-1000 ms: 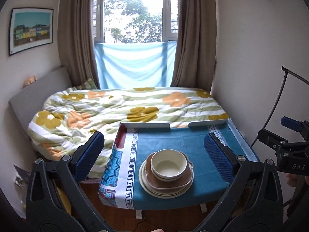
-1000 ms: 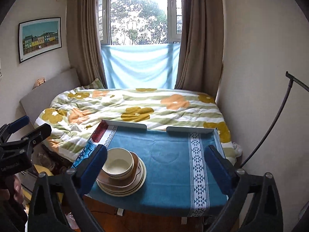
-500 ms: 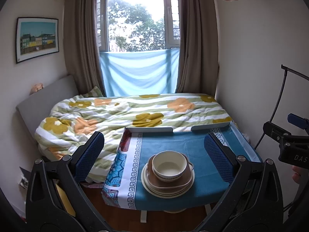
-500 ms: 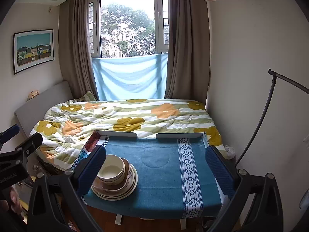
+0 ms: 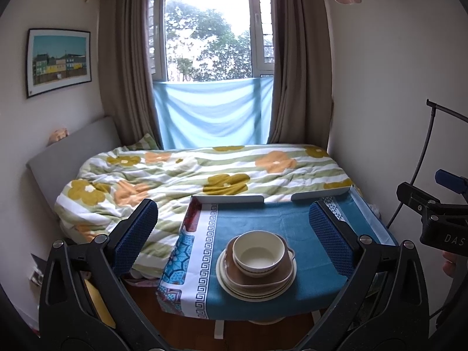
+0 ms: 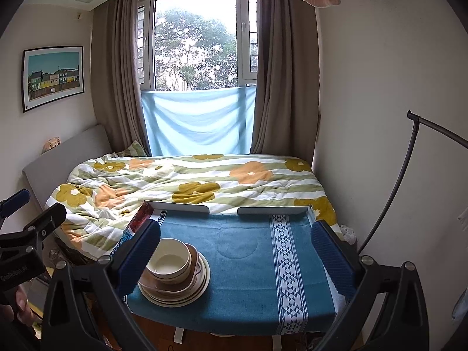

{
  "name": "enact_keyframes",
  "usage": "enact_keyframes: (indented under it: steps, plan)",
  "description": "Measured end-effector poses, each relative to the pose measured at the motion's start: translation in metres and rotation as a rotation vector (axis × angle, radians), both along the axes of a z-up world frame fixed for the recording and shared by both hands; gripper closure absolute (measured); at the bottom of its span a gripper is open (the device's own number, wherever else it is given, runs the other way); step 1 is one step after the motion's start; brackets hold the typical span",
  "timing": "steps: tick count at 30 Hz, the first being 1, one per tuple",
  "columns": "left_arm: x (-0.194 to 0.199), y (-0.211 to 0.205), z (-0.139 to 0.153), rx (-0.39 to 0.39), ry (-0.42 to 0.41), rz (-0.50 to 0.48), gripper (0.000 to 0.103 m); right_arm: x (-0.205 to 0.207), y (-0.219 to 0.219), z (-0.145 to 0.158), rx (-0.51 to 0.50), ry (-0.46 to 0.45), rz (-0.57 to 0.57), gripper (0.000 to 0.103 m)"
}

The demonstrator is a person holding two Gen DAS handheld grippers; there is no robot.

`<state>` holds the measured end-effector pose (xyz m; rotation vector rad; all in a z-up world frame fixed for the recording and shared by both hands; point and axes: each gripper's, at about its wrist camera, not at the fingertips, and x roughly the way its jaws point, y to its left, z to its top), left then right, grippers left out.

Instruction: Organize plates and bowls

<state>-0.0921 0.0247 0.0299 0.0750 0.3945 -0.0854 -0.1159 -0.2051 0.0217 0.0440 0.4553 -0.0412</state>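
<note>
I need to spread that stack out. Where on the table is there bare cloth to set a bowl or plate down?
The open patch is the blue cloth between the stack and the white triangle-pattern stripe, back to the raised rails. The near-left corner is crowded: the bowl sits on the plates there. Both grippers, left and right, are open, holding nothing.

bowl (image 5: 259, 254): 1 | brown dish (image 5: 260, 276): 1 | cream plates (image 5: 254, 289): stacked, count unclear | table (image 5: 310, 283): 1

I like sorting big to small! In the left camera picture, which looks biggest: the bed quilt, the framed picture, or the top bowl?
1. flowery quilt, clearly biggest.
2. framed picture.
3. cream bowl, looking only slightly smaller; it's much nearer the camera, so their true sizes are unsure.
</note>
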Motion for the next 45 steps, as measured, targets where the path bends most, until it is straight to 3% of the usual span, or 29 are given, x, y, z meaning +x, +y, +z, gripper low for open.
enact_keyframes:
  steps: [36, 45]
  plan:
    - [0.0029, 0.0057, 0.001, -0.008, -0.012, 0.004, 0.0, 0.0012, 0.0074, -0.0023, 0.008, -0.002, -0.016, 0.001]
    - [0.0019, 0.0009, 0.0004, 0.023, -0.033, 0.024, 0.0, 0.0022, 0.0075, -0.0019, 0.009, 0.001, -0.021, 0.001]
